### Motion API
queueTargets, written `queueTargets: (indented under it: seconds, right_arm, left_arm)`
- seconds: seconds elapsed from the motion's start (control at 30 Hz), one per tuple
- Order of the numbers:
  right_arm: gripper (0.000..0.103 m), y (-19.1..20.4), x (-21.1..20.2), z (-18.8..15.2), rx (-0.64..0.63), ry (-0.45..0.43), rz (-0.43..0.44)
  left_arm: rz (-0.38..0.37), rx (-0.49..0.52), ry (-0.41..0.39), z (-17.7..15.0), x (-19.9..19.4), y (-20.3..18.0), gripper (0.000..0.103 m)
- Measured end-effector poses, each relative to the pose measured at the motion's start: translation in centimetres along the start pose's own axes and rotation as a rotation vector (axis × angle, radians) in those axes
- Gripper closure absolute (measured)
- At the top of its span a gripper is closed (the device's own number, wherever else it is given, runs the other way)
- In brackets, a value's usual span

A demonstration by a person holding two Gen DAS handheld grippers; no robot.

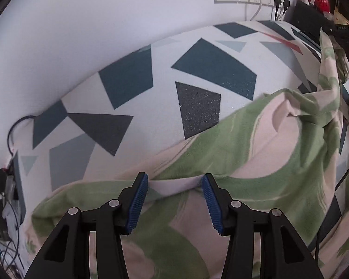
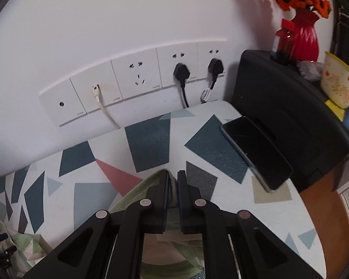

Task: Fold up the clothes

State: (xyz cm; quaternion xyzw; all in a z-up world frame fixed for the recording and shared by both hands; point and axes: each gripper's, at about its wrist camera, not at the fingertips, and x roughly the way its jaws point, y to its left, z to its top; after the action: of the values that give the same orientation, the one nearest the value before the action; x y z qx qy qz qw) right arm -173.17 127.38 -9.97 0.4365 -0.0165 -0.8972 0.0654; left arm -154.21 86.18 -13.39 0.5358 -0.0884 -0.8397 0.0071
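A green and pink patterned garment [image 1: 256, 153] lies across a table with a blue and grey triangle-patterned cover [image 1: 151, 107]. My left gripper [image 1: 175, 181] is open, its blue pads [image 1: 139, 200] straddling a fold of the garment near its edge. In the left wrist view one corner of the cloth is lifted at the far right [image 1: 330, 53]. My right gripper [image 2: 173, 176] is shut on that corner of the garment [image 2: 151, 181] and holds it above the table cover [image 2: 149, 148]. More of the cloth shows at the lower left [image 2: 23, 244].
A black phone [image 2: 256, 151] lies on the table's right side by a black box [image 2: 290, 107]. On the box stand a red vase with orange flowers [image 2: 304, 39] and a bowl [image 2: 339, 86]. Wall sockets with plugs and cables [image 2: 181, 74] are behind the table. Cables hang at the left [image 1: 9, 209].
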Motion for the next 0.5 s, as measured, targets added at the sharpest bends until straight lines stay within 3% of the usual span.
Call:
queueTargets:
  seconds: [0.07,0.1,0.13,0.33,0.47,0.5]
  right_arm:
    - [0.096,-0.4,0.8,0.0,0.023,0.03,0.028]
    - [0.096,-0.6,1.2,-0.1,0.036,0.046,0.042]
    - [0.096,-1.0,1.6,0.0,0.052,0.061,0.057]
    - [0.096,-3.3,1.9,0.5,0.129,0.081,0.099]
    - [0.096,-4.2,2.1,0.6,0.143,0.088,0.1]
    - [0.096,-4.3,2.2,0.6,0.142,0.092,0.1]
  left_arm:
    - [0.007,0.016,-0.008,0.4,0.3,0.0,0.057]
    - [0.01,0.023,-0.012,0.5,0.4,0.0,0.088]
    - [0.013,0.031,-0.017,0.7,0.5,0.1,0.101]
    - [0.0,-0.127,-0.1,2.0,-1.1,3.2,0.103]
    - [-0.138,-0.005,-0.098,2.1,-2.0,2.3,0.1]
    - [-0.131,0.042,-0.088,1.7,-2.0,2.0,0.088]
